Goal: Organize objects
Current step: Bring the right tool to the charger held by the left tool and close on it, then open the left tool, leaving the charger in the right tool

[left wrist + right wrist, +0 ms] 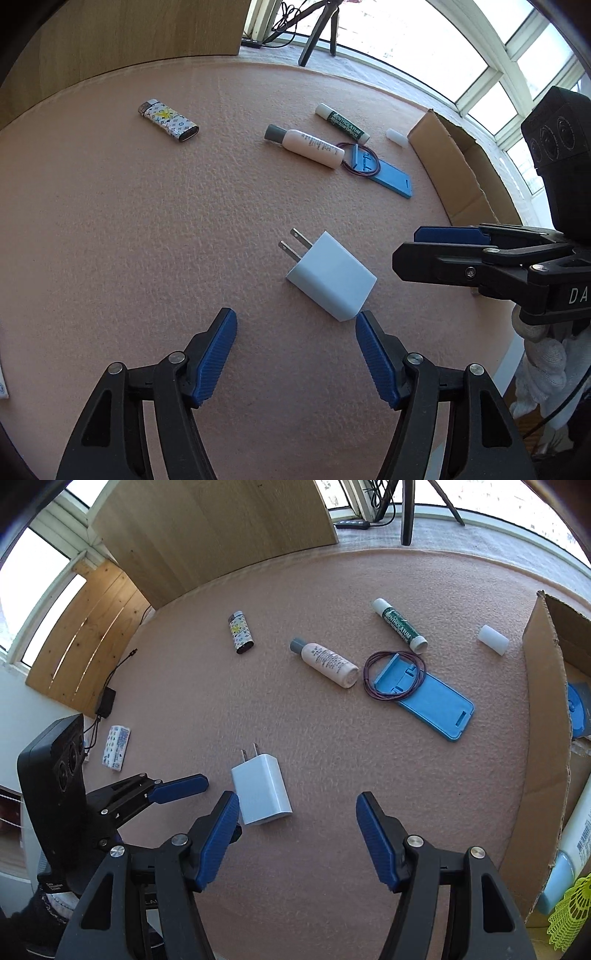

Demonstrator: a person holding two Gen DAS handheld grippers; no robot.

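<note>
A white plug charger (330, 275) lies flat on the pink mat, prongs toward the far side. My left gripper (295, 356) hovers open just short of it, nothing between its blue pads; the charger's near corner sits by the right pad. My right gripper (297, 836) is open too, empty, with the charger (261, 789) just beyond its left pad. Farther off lie a patterned lighter (168, 120), a small lotion bottle (304, 146), a green lip balm tube (341, 122), a blue phone stand (384, 171) with a purple hair tie (393, 675) and a white cap (493, 639).
An open cardboard box (546, 716) stands at the right edge of the mat and holds a bottle and a yellow-green shuttlecock. A tissue pack (116, 747) lies off the mat at left. A wooden board (214, 531) and tripod legs (319, 33) stand at the back.
</note>
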